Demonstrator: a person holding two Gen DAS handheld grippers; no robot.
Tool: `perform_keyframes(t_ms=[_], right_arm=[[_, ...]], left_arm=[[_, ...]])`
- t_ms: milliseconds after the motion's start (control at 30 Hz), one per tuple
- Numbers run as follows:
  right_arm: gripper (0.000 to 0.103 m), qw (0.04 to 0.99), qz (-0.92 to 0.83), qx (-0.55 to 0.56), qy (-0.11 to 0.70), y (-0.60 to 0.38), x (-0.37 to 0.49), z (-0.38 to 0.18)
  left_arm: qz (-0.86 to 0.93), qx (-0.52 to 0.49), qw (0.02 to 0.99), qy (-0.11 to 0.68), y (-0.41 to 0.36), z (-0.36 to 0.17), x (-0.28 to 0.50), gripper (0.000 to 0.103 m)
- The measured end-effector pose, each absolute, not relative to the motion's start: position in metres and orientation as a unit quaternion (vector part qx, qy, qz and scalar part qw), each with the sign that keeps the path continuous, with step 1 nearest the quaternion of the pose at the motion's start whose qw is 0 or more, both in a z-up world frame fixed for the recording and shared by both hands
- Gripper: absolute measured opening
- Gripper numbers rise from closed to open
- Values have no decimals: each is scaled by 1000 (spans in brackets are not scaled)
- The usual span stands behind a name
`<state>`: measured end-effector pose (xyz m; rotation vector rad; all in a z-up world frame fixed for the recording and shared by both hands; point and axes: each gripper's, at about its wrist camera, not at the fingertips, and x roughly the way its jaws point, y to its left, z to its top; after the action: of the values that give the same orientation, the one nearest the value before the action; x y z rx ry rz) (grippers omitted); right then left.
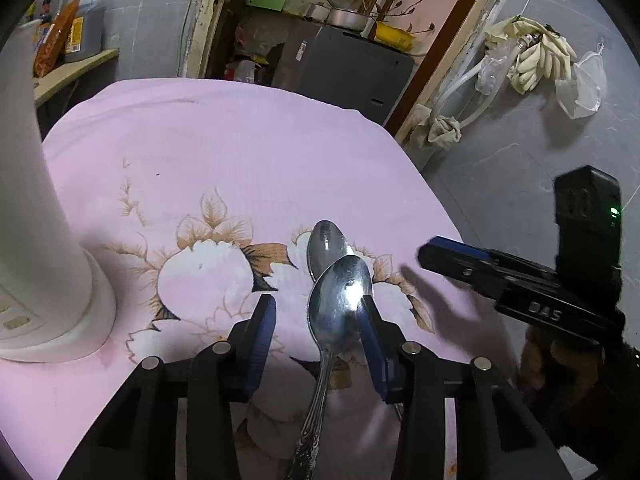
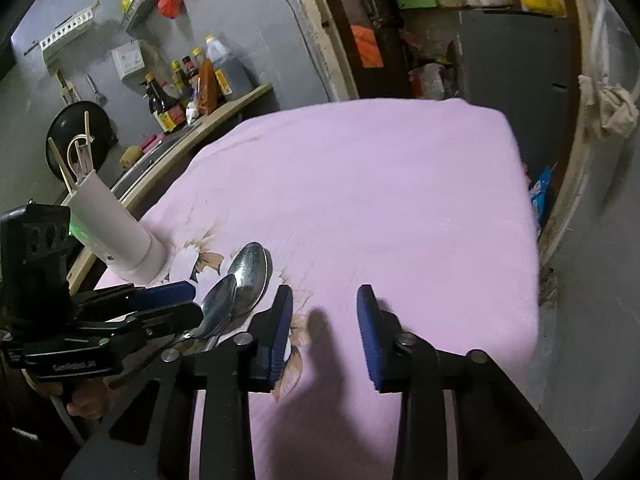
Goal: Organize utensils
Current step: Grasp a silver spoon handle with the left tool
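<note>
Right now your left gripper [image 1: 318, 322] has its jaws apart around the upper spoon [image 1: 338, 304], its right pad touching the bowl's edge; firm grip can't be told. That spoon's long axis runs along the fingers, bowl pointing away, handle toward the camera. A second spoon [image 1: 326, 246] lies just beyond, partly under it, on the pink cloth [image 1: 260, 152]. Your right gripper [image 2: 324, 336] is unclenched, empty, over bare cloth. The white holder [image 2: 116, 232] stands left of both.

spoons: two, steel | upper spoon [image 1: 340, 304] overlaps lower spoon [image 1: 326, 246] (bowls up) | on pink cloth [image 1: 240, 152]
</note>
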<state>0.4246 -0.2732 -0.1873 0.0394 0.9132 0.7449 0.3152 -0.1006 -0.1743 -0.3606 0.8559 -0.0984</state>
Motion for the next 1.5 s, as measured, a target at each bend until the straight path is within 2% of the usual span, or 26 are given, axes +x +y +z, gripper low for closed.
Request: perform_keyframes(t_ms=[200, 467, 600, 800, 1133, 1467, 1500], right_arm=[[27, 820, 362, 33, 443, -267, 432, -195], [27, 805, 390, 22, 447, -257, 434, -199], [27, 797, 403, 13, 450, -249, 436, -199], [28, 788, 417, 7, 453, -245, 439, -200], [28, 773, 436, -22, 460, -220, 442, -197], [28, 765, 443, -51, 464, -205, 437, -191], [23, 766, 441, -50, 466, -205, 436, -191]], left_arm=[[-58, -200, 879, 429, -98, -178, 313, 31], [-70, -174, 872, 451, -101, -175, 302, 30], [-56, -125, 877, 461, -107, -174, 303, 16], [-36, -81, 883, 461, -113, -169, 302, 8], [17, -112, 885, 453, -107, -163, 285, 7], [3, -154, 862, 482, -98, -167, 276, 8], [0, -155, 861, 484, -98, -168, 277, 8]])
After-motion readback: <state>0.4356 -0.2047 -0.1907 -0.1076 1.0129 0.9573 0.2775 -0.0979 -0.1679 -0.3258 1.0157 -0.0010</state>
